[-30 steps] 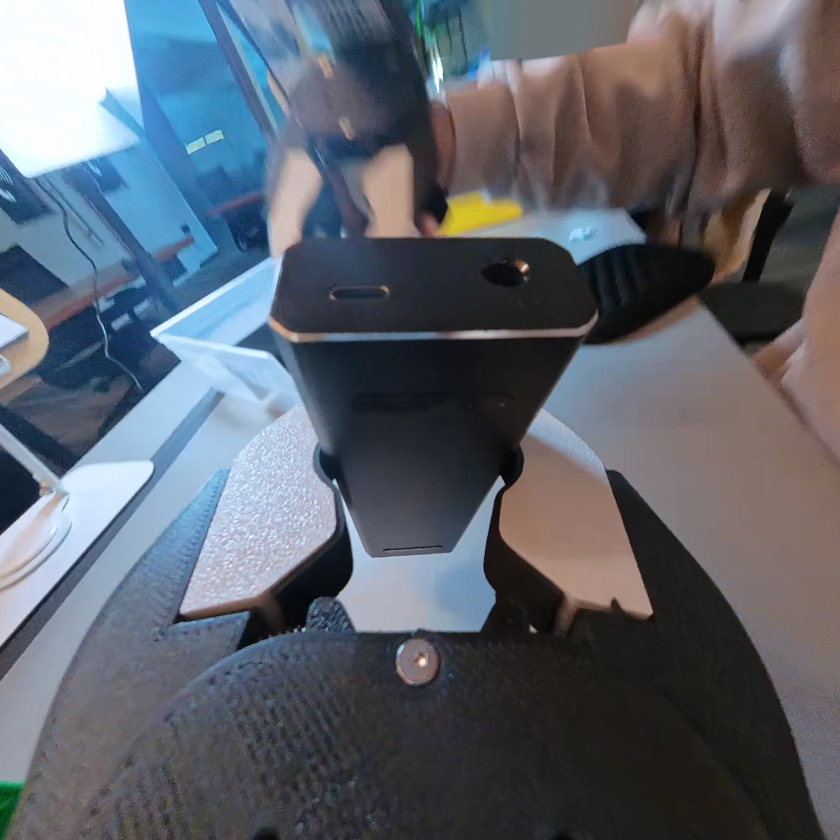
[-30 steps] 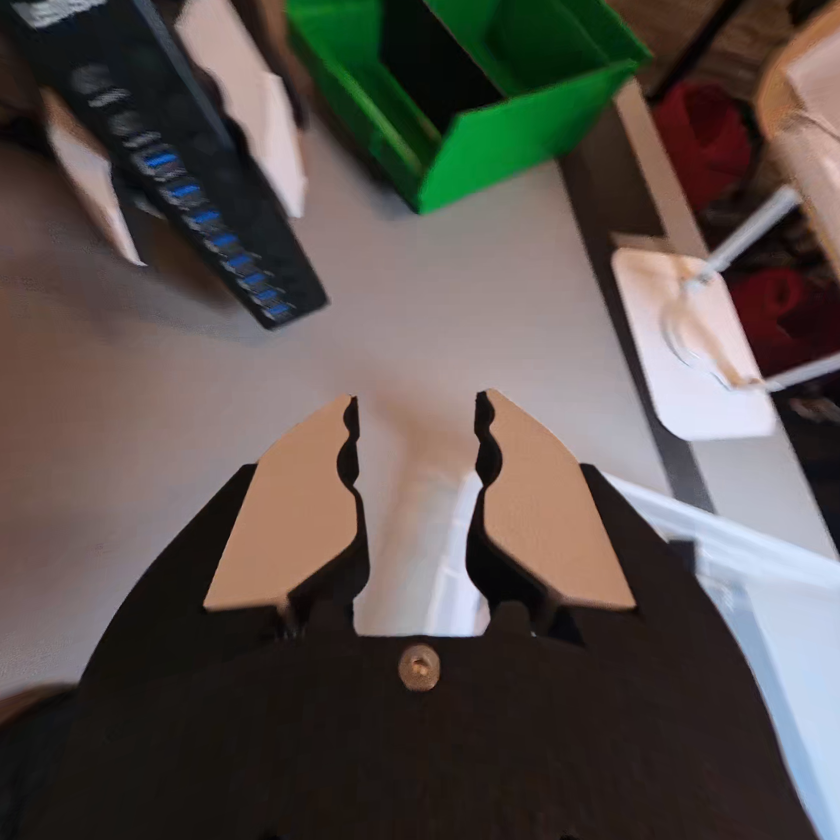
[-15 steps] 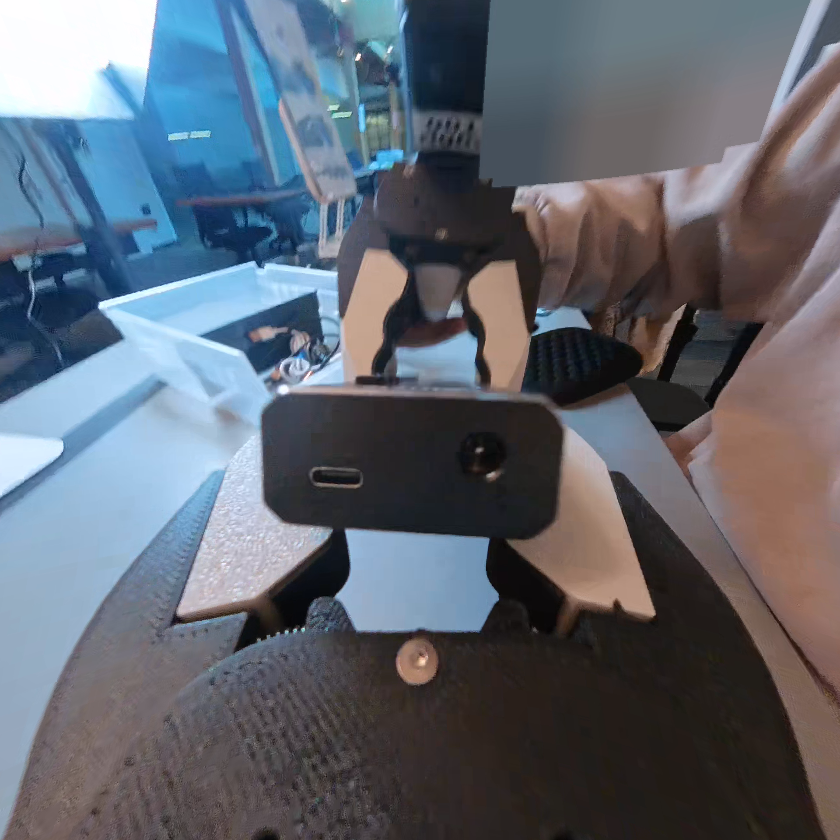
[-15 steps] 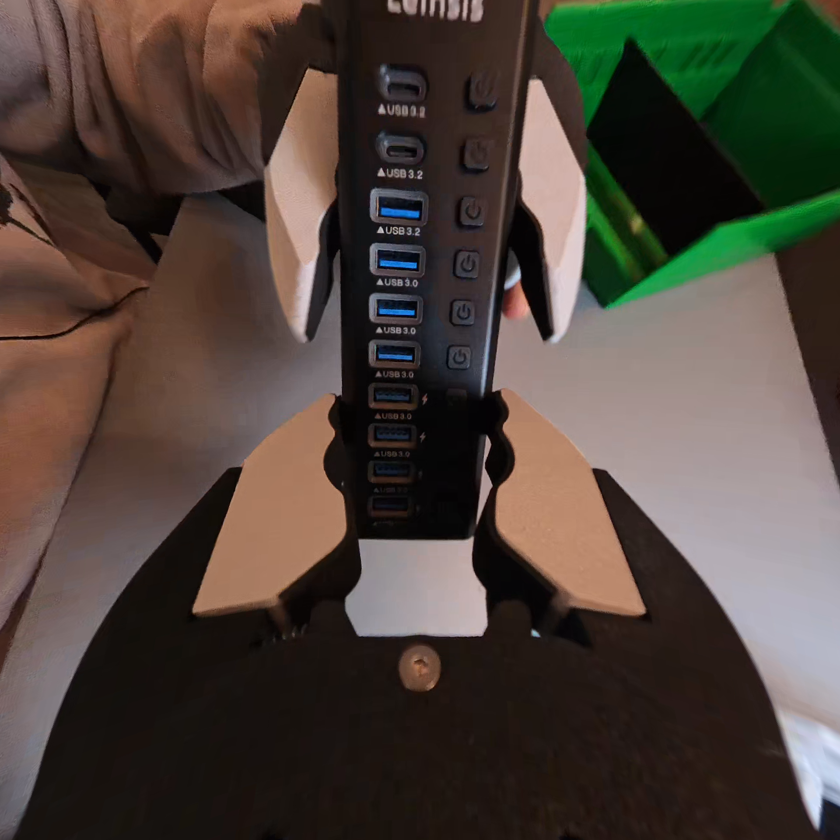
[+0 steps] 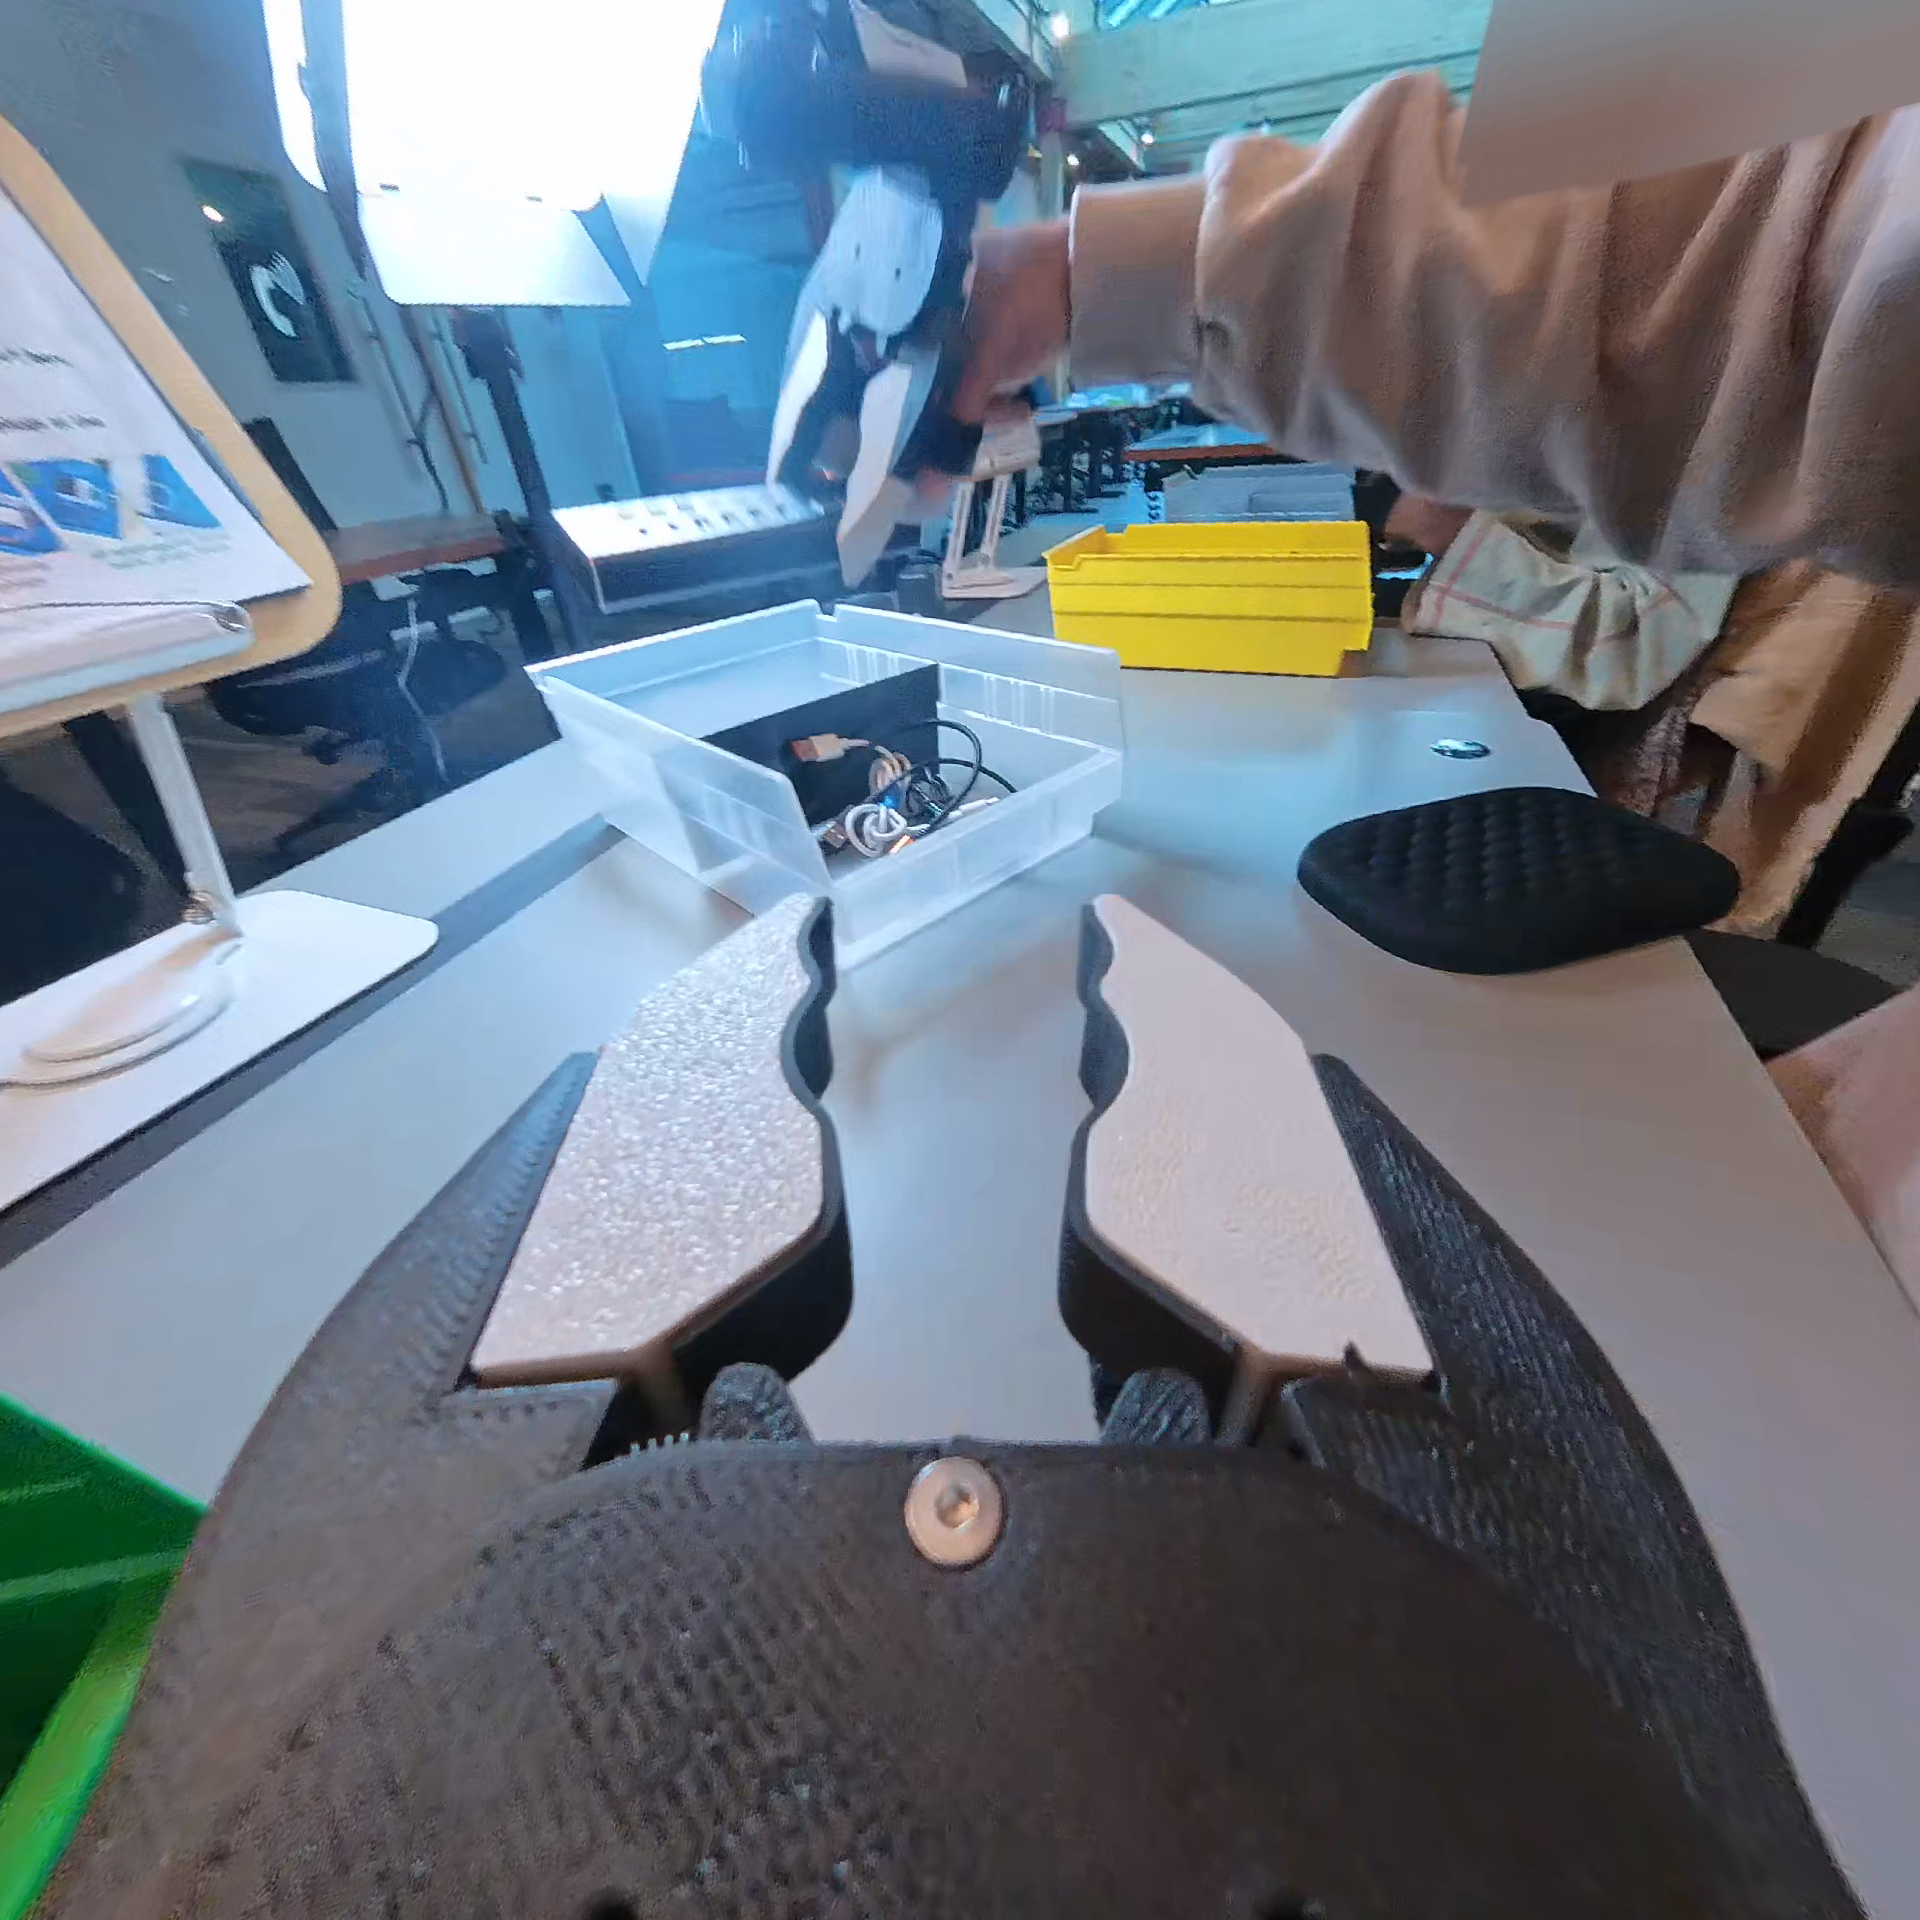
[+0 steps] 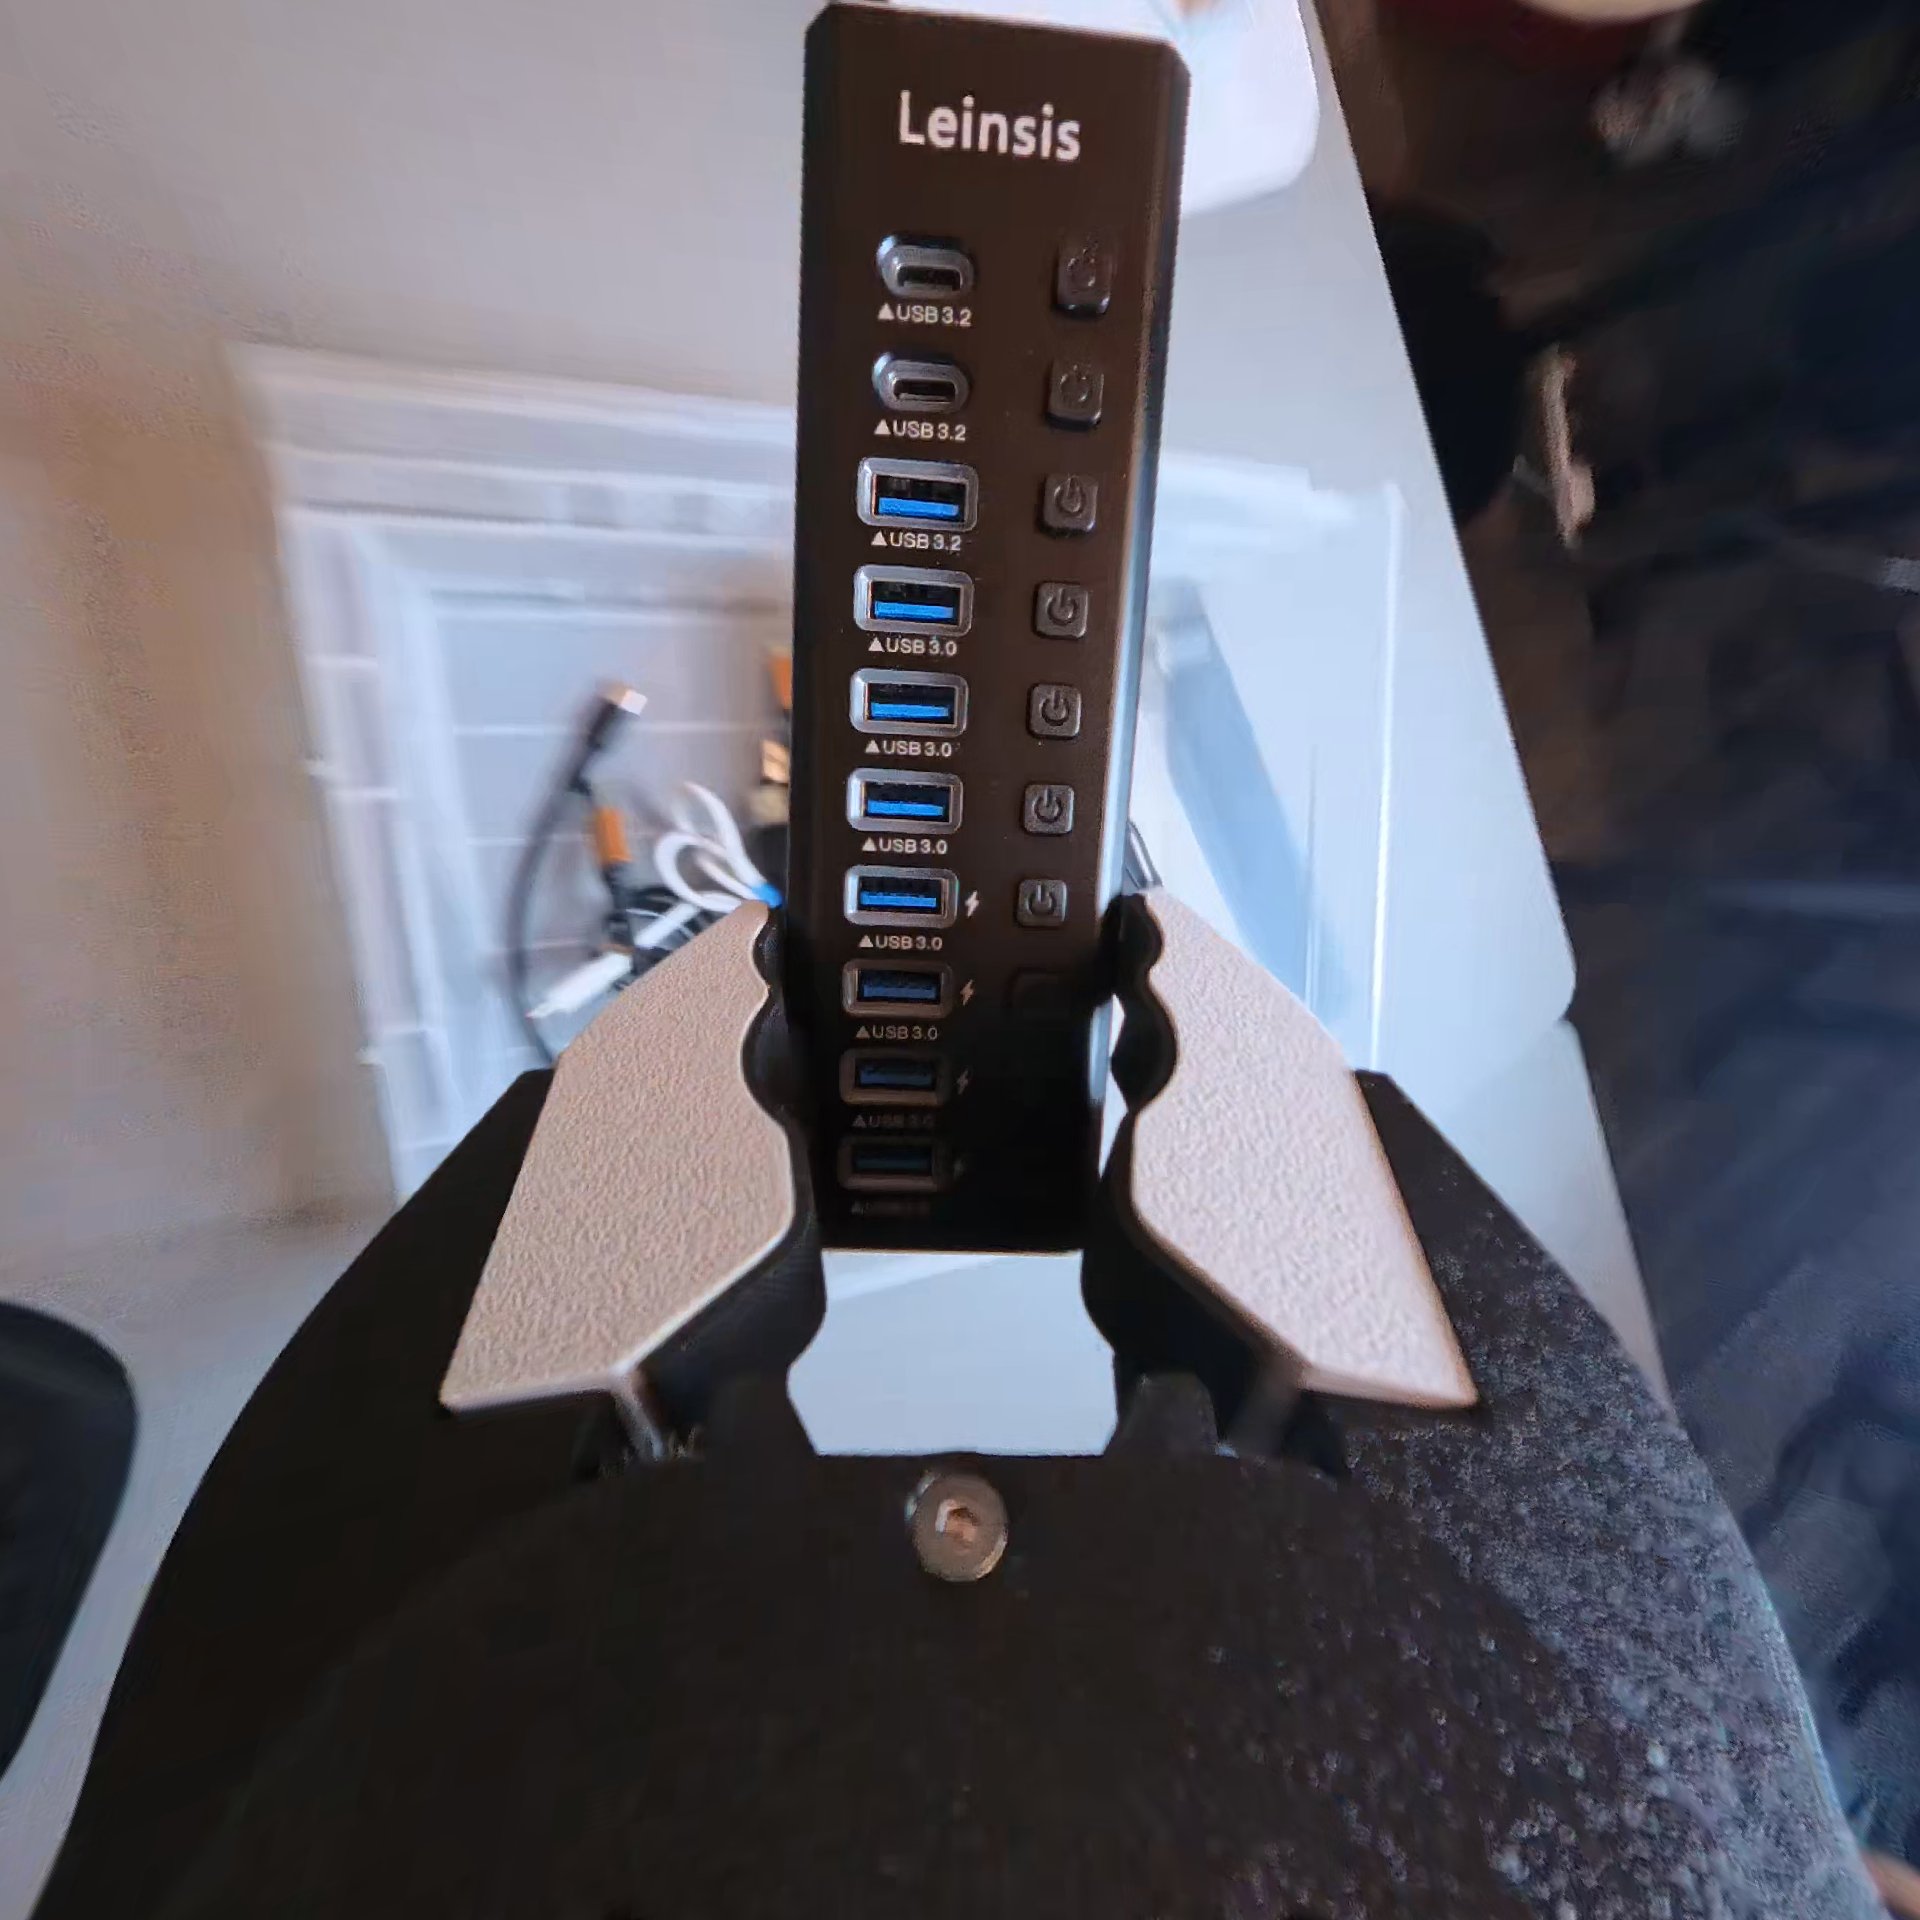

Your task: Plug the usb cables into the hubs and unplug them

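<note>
A: Two grippers. State?
B: Right gripper (image 6: 951,925) pinches the black hub (image 6: 987,623), which points to 12 o'clock above the clear bin (image 6: 343,623). Left gripper (image 5: 954,914) spread, empty; cables (image 5: 894,800) in the bin at its 12.

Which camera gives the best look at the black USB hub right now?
The right wrist view: the hub fills the centre, port side facing the camera, clamped in the right gripper. The left wrist view shows only that gripper, far off and blurred; the hub cannot be made out there.
</note>
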Action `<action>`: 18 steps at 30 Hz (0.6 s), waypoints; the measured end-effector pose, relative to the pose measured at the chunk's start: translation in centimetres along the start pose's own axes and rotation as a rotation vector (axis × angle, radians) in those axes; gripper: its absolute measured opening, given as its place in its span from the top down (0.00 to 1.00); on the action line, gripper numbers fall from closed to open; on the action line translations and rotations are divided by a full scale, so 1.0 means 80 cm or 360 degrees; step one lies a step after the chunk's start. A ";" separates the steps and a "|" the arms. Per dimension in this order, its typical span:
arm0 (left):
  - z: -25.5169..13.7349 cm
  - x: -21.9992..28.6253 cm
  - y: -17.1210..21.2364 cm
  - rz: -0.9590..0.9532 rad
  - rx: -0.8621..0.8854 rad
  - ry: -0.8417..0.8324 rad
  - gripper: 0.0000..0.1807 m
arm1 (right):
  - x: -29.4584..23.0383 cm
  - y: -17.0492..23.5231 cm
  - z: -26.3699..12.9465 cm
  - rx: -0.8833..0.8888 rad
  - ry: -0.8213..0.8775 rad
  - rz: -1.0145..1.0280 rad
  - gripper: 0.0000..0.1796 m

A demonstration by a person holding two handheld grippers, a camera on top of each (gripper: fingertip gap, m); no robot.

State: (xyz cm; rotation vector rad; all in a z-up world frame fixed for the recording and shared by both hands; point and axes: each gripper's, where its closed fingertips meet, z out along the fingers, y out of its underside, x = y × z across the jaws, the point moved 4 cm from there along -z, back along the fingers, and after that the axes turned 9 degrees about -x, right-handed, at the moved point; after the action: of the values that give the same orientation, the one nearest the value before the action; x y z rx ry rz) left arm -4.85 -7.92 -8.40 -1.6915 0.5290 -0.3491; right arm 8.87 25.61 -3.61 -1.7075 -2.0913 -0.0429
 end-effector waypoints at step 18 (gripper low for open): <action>-0.002 -0.044 0.043 0.0054 -0.0227 -0.0309 0.95 | 0.100 0.034 0.107 -0.0086 -0.0092 0.0363 0.70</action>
State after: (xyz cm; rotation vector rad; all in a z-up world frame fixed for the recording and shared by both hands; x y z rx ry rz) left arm -8.40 -6.64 -11.52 -1.8293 0.4466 -0.1227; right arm 7.63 36.16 -9.23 -1.9913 -1.9373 0.0198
